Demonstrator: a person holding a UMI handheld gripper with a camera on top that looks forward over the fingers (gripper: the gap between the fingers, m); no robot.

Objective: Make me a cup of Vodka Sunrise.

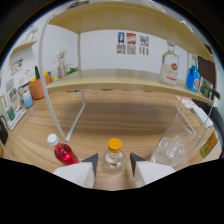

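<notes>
So the gripper (114,167) is sitting low over a wooden table (110,125) with its two white fingers (80,172) spread apart, and a small clear bottle with an orange cap (114,156) is standing right between them, resting on the table by itself with a bit of a gap on each side, so nothing is getting squeezed yet. My guess is that this one is the juice or the spirit for the drink and the fingers are lining up on its round body, below the cap, since that's the easiest part to pinch. Just beside the left finger a little bottle of red liquid with a white cap (62,150) is waiting, probably the syrup for the sunrise look. Off past the right finger a tall clear glass with ice cubes in it (172,142) is standing ready, which makes sense as the place everything is going to get poured. Everything is smooth, see-through plastic or glass, so it's looking a bit slippery. Behind it all a pale wooden shelf on thin white legs (120,80) is holding a clear bottle with a red label (170,65) and a blue bottle (193,77), well apart from the fingers.
</notes>
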